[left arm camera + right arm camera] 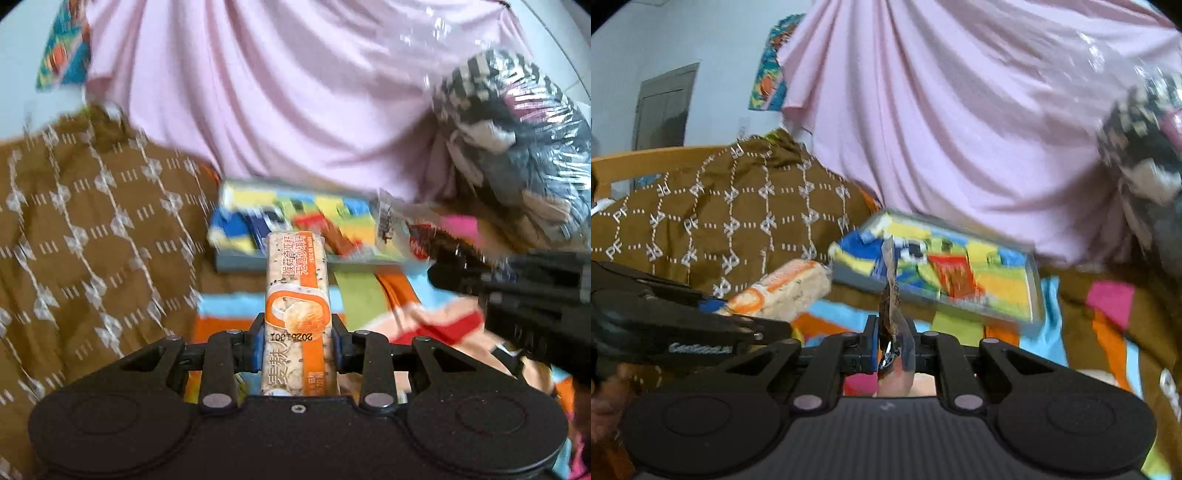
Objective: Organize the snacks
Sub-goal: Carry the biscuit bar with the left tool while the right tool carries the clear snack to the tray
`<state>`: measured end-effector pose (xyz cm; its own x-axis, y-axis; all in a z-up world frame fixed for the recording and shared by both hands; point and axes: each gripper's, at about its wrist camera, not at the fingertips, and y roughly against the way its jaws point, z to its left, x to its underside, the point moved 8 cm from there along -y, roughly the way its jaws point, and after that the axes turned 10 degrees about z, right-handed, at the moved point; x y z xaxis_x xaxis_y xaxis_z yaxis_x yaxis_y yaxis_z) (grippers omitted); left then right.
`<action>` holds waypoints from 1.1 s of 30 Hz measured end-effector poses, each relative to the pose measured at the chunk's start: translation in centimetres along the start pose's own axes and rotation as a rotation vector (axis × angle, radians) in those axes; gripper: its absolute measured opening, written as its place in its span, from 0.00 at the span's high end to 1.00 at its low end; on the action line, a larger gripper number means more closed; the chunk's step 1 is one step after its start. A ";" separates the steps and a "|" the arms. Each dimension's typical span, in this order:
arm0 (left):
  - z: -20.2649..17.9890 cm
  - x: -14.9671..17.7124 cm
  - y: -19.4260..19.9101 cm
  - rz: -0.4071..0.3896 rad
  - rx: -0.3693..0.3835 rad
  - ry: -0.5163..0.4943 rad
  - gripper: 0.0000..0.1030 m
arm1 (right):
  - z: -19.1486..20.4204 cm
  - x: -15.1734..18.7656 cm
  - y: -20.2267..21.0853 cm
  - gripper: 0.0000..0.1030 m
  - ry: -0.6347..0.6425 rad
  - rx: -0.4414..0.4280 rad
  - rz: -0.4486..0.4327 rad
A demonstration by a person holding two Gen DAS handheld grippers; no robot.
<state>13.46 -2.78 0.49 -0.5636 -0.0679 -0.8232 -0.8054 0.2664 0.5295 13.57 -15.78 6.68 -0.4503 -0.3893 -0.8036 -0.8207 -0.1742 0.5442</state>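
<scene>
While the orange-and-white snack bar points forward, lengthwise between the blue pads, the left gripper has its fingers closed on the bar's sides, holding it above a colourful blanket. Just ahead of it lies a tray filled with bright packets. To the right, the right gripper pinches a thin, crumpled snack packet edge-on, its fingers shut on it; the print is too blurred to read, though it looks brownish. Left of the tray sits a brown patterned cloth, and a pink draped sheet hangs behind
</scene>
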 end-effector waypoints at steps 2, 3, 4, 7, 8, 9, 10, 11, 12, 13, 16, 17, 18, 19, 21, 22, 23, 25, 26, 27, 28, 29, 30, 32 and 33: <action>0.4 -0.8 0.5 -0.027 -0.020 0.003 0.66 | -0.5 -1.5 -0.1 0.87 0.019 -0.011 -0.007; 0.5 -1.2 0.7 -0.035 -0.029 0.012 0.66 | -0.8 -2.3 -0.3 0.87 0.031 -0.022 -0.003; 0.6 -1.8 0.8 -0.041 -0.041 0.025 0.66 | -1.1 -3.0 -0.6 0.87 0.050 -0.024 0.003; 0.1 -4.0 0.8 -0.077 -0.042 0.021 0.66 | -2.4 -4.8 -1.6 0.87 0.084 -0.033 0.014; -0.2 -4.9 0.5 -0.092 -0.044 0.014 0.66 | -2.9 -5.5 -2.0 0.87 0.085 -0.039 0.011; -0.3 -5.6 0.3 -0.102 -0.046 0.010 0.66 | -3.3 -6.2 -2.2 0.87 0.086 -0.041 0.004; -0.4 -6.3 -0.3 -0.106 -0.047 0.011 0.66 | -3.7 -6.9 -2.6 0.87 0.088 -0.042 -0.003; -0.6 -7.0 -0.9 -0.103 -0.046 0.016 0.66 | -4.1 -7.3 -2.9 0.87 0.087 -0.041 -0.010; -0.6 -7.7 -1.6 -0.100 -0.042 0.025 0.66 | -4.6 -7.9 -3.3 0.87 0.085 -0.039 -0.018; -0.6 -8.5 -2.4 -0.093 -0.036 0.041 0.66 | -5.1 -8.4 -3.9 0.87 0.081 -0.037 -0.030; -0.1 -10.9 -5.0 -0.081 -0.018 0.102 0.66 | -6.6 -9.3 -6.1 0.87 0.044 -0.030 -0.043; 0.1 -11.6 -5.7 -0.087 -0.016 0.121 0.66 | -7.2 -9.5 -6.9 0.87 0.027 -0.030 -0.045; 0.3 -12.4 -6.5 -0.092 -0.016 0.135 0.66 | -7.8 -9.6 -7.8 0.87 0.016 -0.034 -0.047; 0.4 -13.4 -7.6 -0.095 -0.016 0.146 0.66 | -8.4 -9.6 -8.6 0.87 0.010 -0.036 -0.050; 0.5 -14.6 -9.7 -0.096 -0.016 0.151 0.66 | -9.5 -9.6 -10.7 0.87 0.011 -0.036 -0.062; 0.6 -15.3 -11.0 -0.097 -0.018 0.147 0.66 | -9.9 -9.5 -11.7 0.87 0.004 -0.039 -0.067; 0.6 -15.7 -12.1 -0.093 -0.023 0.140 0.66 | -10.5 -9.5 -13.0 0.87 -0.015 -0.043 -0.071; 0.7 -16.4 -14.7 -0.079 -0.034 0.126 0.66 | -11.5 -9.3 -15.2 0.87 -0.051 -0.057 -0.077; 0.7 -16.6 -15.9 -0.072 -0.036 0.118 0.66 | -11.8 -9.1 -16.2 0.87 -0.063 -0.063 -0.078; 0.8 -16.7 -17.0 -0.064 -0.038 0.107 0.66 | -11.9 -8.8 -17.1 0.87 -0.069 -0.070 -0.076; 0.8 -16.8 -18.2 -0.059 -0.039 0.095 0.66 | -12.0 -8.6 -18.1 0.87 -0.073 -0.080 -0.074; 0.9 -16.8 -19.1 -0.054 -0.039 0.088 0.66 | -12.1 -8.4 -18.9 0.87 -0.075 -0.087 -0.072; 1.0 -16.7 -20.1 -0.050 -0.041 0.083 0.66 | -12.0 -8.2 -19.7 0.87 -0.078 -0.089 -0.073; 1.3 -16.4 -22.0 -0.036 -0.045 0.079 0.66 | -12.0 -7.7 -21.3 0.87 -0.092 -0.095 -0.071; 1.5 -16.1 -23.0 -0.025 -0.046 0.087 0.66 | -11.8 -7.4 -22.0 0.87 -0.098 -0.101 -0.066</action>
<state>41.39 -6.40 1.29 -0.5557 -0.1575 -0.8163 -0.8257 0.2191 0.5198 39.12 -19.75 3.51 -0.4326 -0.2846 -0.8555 -0.8125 -0.2881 0.5068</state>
